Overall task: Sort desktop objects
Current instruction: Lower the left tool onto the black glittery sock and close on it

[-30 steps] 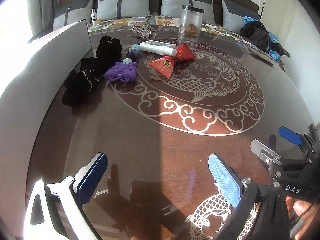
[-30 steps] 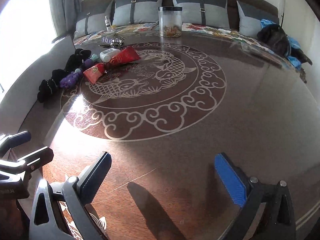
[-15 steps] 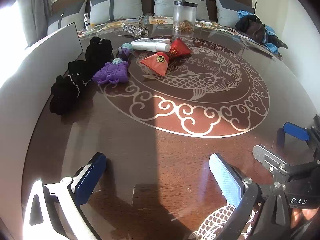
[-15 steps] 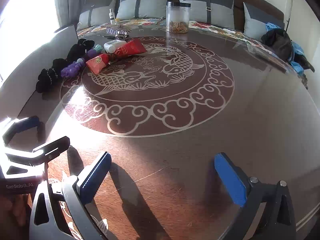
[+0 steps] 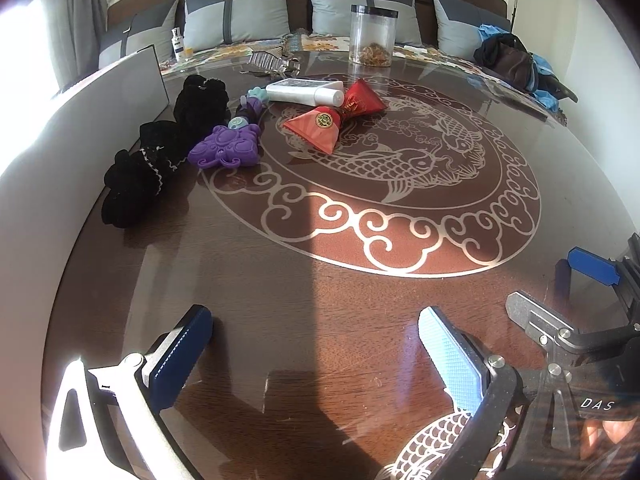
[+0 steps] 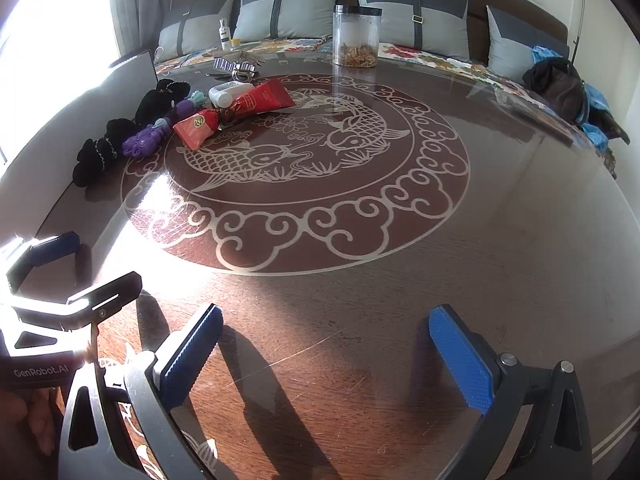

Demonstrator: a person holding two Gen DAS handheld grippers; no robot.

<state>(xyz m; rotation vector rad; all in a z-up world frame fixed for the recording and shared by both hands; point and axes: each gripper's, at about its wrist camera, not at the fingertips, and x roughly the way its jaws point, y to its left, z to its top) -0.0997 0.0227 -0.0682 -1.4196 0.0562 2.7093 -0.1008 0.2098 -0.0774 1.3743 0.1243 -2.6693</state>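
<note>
Both claws are hovering low over the near part of the table (image 5: 320, 312), nothing btwn the pads: left gripper (image 5: 316, 356) is sitting spread wide, right gripper (image 6: 326, 350) spread wide too. The items are lying clustered at far left: black fabric pieces (image 5: 160, 160) by the white board (image 5: 80, 120), purple toy (image 5: 226, 148) just beside them, red pouch (image 5: 318, 128) touching a red tube (image 5: 362, 98), w/ white tube (image 5: 304, 92) behind. Clear jar (image 5: 372, 36) is standing upright at the far edge.

Sunlight from a curtained window (image 6: 52, 12) glares across a dark wooden table (image 5: 320, 300) inlaid with koi, before a cushioned bench (image 6: 320, 12) and pale walls (image 5: 592, 40).
</note>
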